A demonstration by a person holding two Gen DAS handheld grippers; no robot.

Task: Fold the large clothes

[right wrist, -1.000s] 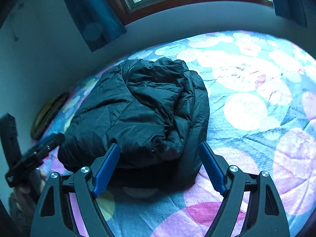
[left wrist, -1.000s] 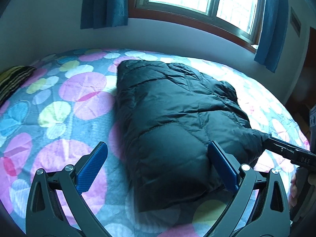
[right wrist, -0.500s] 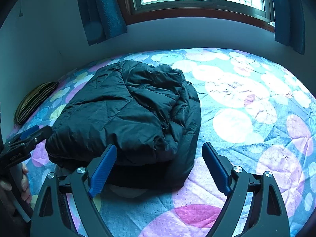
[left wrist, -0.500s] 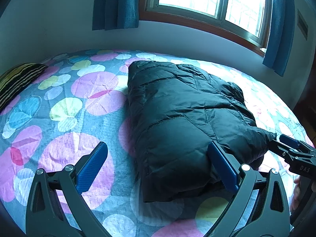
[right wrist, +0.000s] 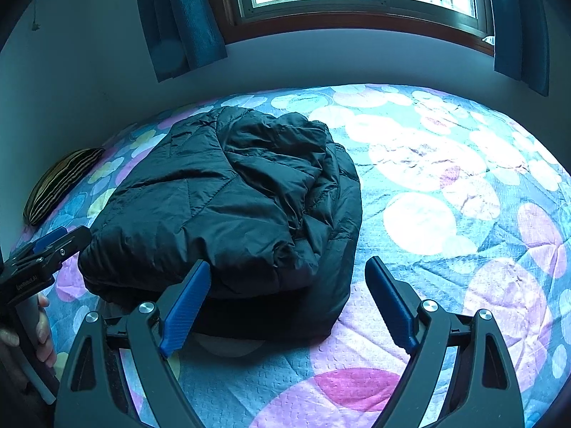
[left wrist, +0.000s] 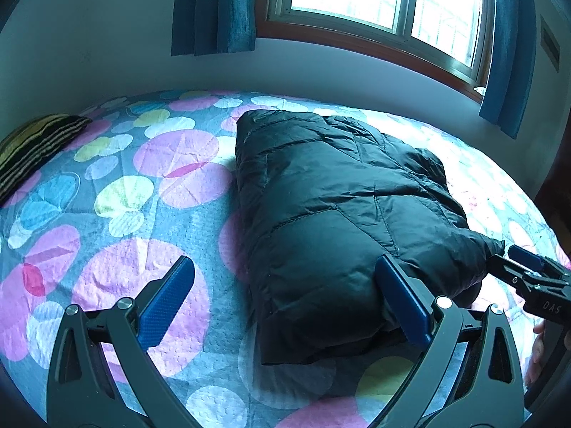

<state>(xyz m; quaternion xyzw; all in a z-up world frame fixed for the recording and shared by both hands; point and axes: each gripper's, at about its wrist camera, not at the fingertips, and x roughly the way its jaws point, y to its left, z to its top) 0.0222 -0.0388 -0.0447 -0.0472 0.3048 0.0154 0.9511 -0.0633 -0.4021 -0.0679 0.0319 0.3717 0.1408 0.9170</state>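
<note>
A black quilted puffer jacket (left wrist: 342, 207) lies folded into a thick bundle on the bed; it also shows in the right wrist view (right wrist: 235, 199). My left gripper (left wrist: 285, 303) is open and empty, just short of the bundle's near left corner. My right gripper (right wrist: 285, 299) is open and empty at the bundle's near right edge. Each gripper appears in the other's view: the right one (left wrist: 528, 278) at the jacket's right corner, the left one (right wrist: 46, 253) at its left corner.
The bed (left wrist: 142, 267) has a sheet with coloured circles. A striped pillow (left wrist: 32, 146) lies at the far left. A wall with a window (left wrist: 385, 3) and blue curtains (left wrist: 214, 7) stands behind the bed.
Both grippers have pulled back and risen a little from the jacket, so more of the room shows. The jacket has stayed where it was, folded.
</note>
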